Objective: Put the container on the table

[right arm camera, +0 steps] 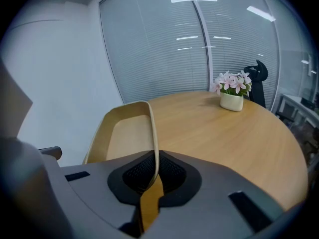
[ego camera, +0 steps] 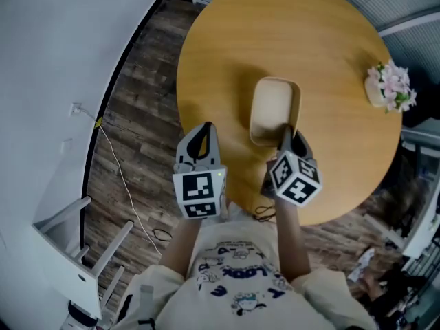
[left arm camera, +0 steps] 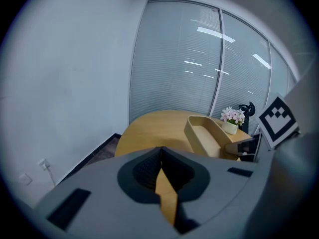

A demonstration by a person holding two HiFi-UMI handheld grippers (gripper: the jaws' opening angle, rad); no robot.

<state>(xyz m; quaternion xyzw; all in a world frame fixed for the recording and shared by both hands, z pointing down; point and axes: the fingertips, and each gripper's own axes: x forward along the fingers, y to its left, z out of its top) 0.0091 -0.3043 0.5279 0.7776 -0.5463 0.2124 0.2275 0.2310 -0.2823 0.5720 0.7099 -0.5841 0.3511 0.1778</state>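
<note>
Right gripper (right arm camera: 152, 178): jaws pinched on the near rim of the container (right arm camera: 119, 136), which stretches ahead over the tabletop (right arm camera: 224, 128). Left gripper (left arm camera: 160, 171): jaws pressed together, empty. Looks like the placing step. Next: settle it flat, then release.

Pale beige container (ego camera: 273, 108), honey-yellow table (ego camera: 227, 40), pink flowers (ego camera: 394, 81) in a cream pot (ego camera: 375, 95), dark brown wood-grain floor (ego camera: 144, 129).
</note>
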